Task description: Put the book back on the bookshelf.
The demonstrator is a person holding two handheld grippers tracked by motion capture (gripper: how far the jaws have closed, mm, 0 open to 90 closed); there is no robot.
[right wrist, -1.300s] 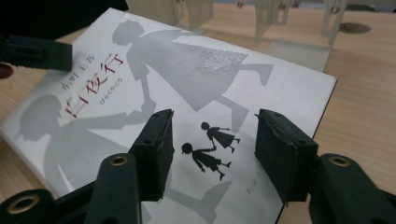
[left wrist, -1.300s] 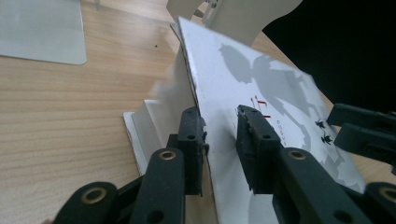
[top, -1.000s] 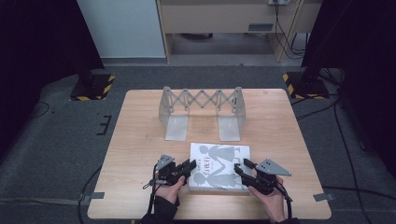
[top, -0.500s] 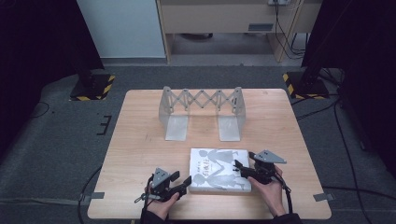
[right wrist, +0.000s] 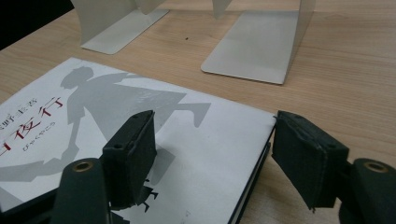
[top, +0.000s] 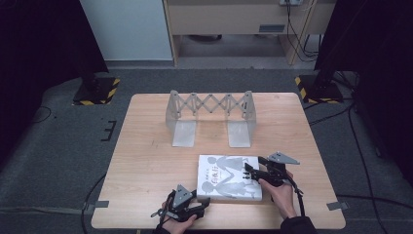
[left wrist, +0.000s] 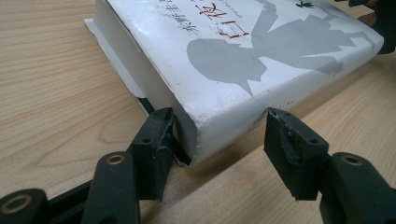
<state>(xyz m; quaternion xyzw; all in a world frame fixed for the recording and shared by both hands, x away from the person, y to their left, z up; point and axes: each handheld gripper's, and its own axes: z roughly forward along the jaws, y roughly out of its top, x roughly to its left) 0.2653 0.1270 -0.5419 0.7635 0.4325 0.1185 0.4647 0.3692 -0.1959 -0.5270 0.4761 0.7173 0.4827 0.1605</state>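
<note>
Dark carpet is surrounding the wooden counter (top: 146,161), where a white book (top: 229,178) is lying flat near the front edge. Behind it, well apart, a metal folding book rack (top: 209,117) is standing. The left gripper (top: 202,202) is straddling the book's near corner, jaws released after closing slightly. The right gripper (top: 248,173) is hovering over the right edge, jaws released.

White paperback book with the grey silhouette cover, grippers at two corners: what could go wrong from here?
1. The left gripper straddles only a spine corner of the white paperback book with the grey silhouette cover; a grip there may slip or twist.
2. The right gripper has one jaw over the cover, one off the edge; closing could crease the cover.
3. A lift could knock the grey metal expanding book rack.
</note>
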